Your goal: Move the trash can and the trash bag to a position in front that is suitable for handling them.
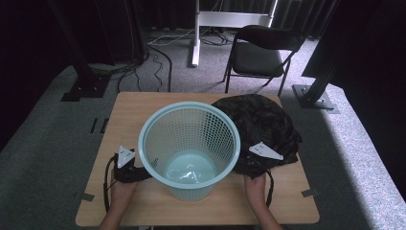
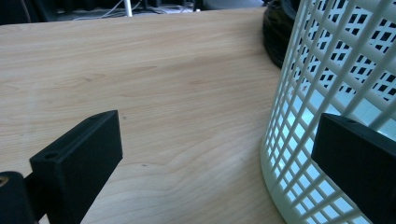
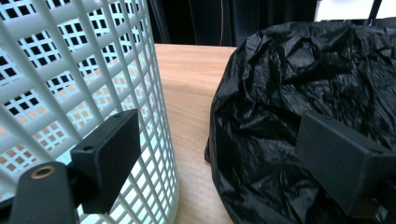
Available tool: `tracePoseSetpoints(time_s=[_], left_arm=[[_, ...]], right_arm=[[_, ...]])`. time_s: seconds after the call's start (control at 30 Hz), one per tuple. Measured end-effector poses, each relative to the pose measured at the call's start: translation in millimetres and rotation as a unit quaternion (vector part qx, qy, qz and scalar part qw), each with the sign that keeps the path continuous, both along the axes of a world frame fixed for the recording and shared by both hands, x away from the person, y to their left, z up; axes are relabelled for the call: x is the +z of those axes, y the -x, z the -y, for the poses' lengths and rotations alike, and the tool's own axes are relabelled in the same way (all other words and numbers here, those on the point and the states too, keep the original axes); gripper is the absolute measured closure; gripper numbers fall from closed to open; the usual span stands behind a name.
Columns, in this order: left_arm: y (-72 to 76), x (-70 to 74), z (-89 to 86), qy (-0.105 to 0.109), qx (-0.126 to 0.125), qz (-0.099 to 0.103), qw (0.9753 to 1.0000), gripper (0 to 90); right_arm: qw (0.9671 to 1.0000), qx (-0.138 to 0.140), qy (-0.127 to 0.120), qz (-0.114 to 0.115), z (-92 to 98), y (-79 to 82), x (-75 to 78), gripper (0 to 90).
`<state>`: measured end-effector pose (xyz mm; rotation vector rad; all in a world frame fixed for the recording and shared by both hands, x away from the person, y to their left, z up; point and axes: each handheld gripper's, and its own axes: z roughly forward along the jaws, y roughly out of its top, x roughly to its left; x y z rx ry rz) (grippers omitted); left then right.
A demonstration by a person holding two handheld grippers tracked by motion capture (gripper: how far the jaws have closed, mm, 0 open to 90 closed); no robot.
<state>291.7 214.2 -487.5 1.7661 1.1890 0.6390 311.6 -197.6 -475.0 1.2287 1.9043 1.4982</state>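
A: Basket (image 1: 189, 148)? Mid-table, upright, long axis vertical, mouth up, a little clear film lying in the bottom. Crumpled black bag (image 1: 261, 129) touching its right side.

B: Grippers?

A: Left gripper (image 1: 125, 165) low by the basket's left wall, jaws wide, nothing held. Right gripper (image 1: 256, 160) between basket and bag, jaws also wide, empty.

B: Step?

A: Looks like the approach before lining the basket. Next move likely needs the right gripper to close on a bag fold while the left steadies the basket wall.
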Motion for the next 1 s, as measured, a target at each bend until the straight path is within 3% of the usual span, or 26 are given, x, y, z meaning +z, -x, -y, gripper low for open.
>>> tracePoseSetpoints(time_s=[0.27,0.37,0.5,0.53,0.6,0.7,0.73,0.77,0.8,0.93,1.0], left_arm=[[0.2,-1.8,2.6,0.005,-0.005,-0.003,1.0,1.7],[1.8,-5.2,-3.3,0.014,-0.003,-0.01,0.9998,1.7],[8.7,-12.6,-12.3,0.004,0.023,-0.006,0.9997,1.7],[10.9,-14.6,-14.9,0.011,0.027,-0.009,0.9995,1.7],[19.1,-21.6,-21.1,0.027,0.03,-0.02,0.999,1.7],[22.1,-23.9,-22.5,0.026,0.029,-0.019,0.999,1.7],[27.6,-28.1,-24.8,0.032,0.031,-0.023,0.9987,1.7],[30.1,-29.9,-26.5,0.036,0.029,-0.025,0.9986,1.7],[32.2,-31.4,-27.6,0.039,0.031,-0.025,0.9984,1.7],[37.0,-34.1,-28.8,0.039,0.033,-0.024,0.9984,1.7],[38.6,-34.0,-30.2,0.044,0.033,-0.021,0.9983,1.7]], right_arm=[[1.0,-0.004,-0.001,0.0,11.1,4.2,4.1,12.1],[0.9997,-0.023,-0.006,0.008,22.5,-2.7,14.2,12.1],[0.9985,-0.055,-0.009,0.004,44.2,-27.7,27.8,12.1],[0.9977,-0.067,-0.011,0.001,49.1,-35.2,30.2,12.2],[0.9949,-0.094,-0.013,-0.035,58.4,-61.6,34.2,12.9],[0.9942,-0.098,-0.012,-0.041,59.4,-69.4,34.3,12.8],[0.9939,-0.101,-0.004,-0.044,59.3,-77.0,33.8,12.6],[0.9919,-0.111,0.017,-0.061,55.7,-97.7,29.6,12.5],[0.9919,-0.111,0.017,-0.061,55.7,-97.7,29.6,12.5],[0.9878,-0.119,0.048,-0.088,46.9,-125.8,16.3,12.2],[0.9866,-0.123,0.055,-0.092,45.4,-130.2,12.7,12.2]])
